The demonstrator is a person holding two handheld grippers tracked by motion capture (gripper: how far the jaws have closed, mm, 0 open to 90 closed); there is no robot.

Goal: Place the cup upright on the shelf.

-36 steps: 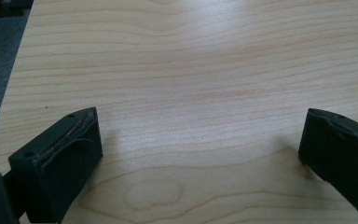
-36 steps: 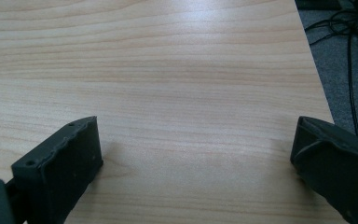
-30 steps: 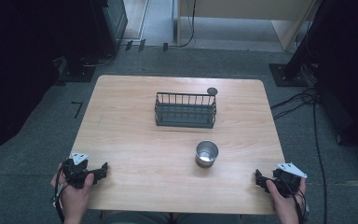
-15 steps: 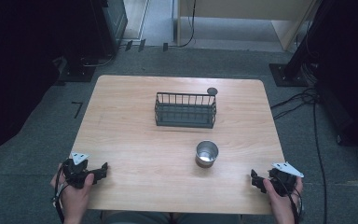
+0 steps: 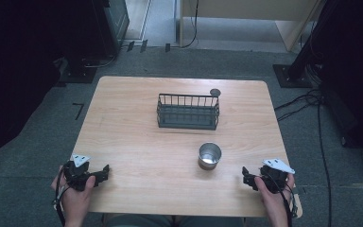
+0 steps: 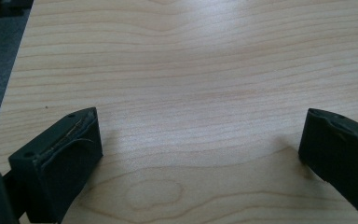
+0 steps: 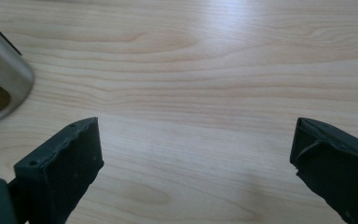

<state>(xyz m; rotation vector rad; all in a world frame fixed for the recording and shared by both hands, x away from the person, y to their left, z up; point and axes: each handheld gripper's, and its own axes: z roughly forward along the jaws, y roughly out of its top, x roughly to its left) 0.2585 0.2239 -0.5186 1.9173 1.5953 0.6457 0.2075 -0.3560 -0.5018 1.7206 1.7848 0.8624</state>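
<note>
A shiny metal cup stands upright right of the table's middle; its side shows at the left edge of the right gripper view. Behind it sits a black wire basket with a small round dark thing at its far right corner. My left gripper rests near the front left edge, open, with bare wood between its jaws. Held at the front right, my right gripper is open too, a short way right of the cup, nothing between its jaws.
The wooden table stands on grey carpet. Cables lie on the floor to the right, and dark equipment stands rise at the back left. A hand holds each gripper at the table's near edge.
My right gripper has slid a little to the left along the front edge, toward the cup. The left gripper has stayed where it was.
</note>
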